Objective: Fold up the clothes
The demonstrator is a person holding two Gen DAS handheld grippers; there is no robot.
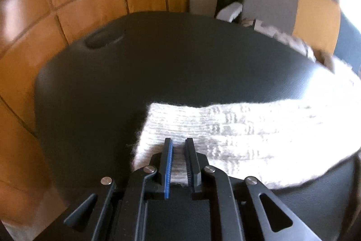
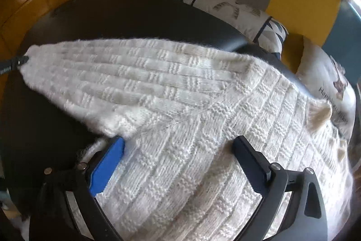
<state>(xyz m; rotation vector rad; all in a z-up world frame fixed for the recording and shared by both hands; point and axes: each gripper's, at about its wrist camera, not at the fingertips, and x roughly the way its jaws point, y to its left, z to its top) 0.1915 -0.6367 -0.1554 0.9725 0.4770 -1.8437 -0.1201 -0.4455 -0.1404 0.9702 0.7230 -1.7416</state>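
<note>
The white knit sweater (image 2: 180, 119) lies spread over the dark table (image 2: 135, 12), thick, soft and floppy, so it should sag and stretch unless I grip seams or cuff. My right gripper (image 2: 178, 143) hangs spread wide over its body; my left gripper (image 1: 179, 143) stands narrowly apart astride the sleeve (image 1: 225, 125) end, seemingly not pinching

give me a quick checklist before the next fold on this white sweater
1. Sleeve of the white knitted sweater laid out straight across the black padded table: ok.
2. Left gripper at the cuff, narrow jaws with knit between them: ok; whether the pads press on it: cannot tell.
3. Right gripper jaws wide over the sweater body near the armpit, gripping nothing: ok.
4. Sweater body flat, free of bunching: cannot tell, far edge blurred.
5. Bare table beyond the sleeve for folding: ok.
</note>
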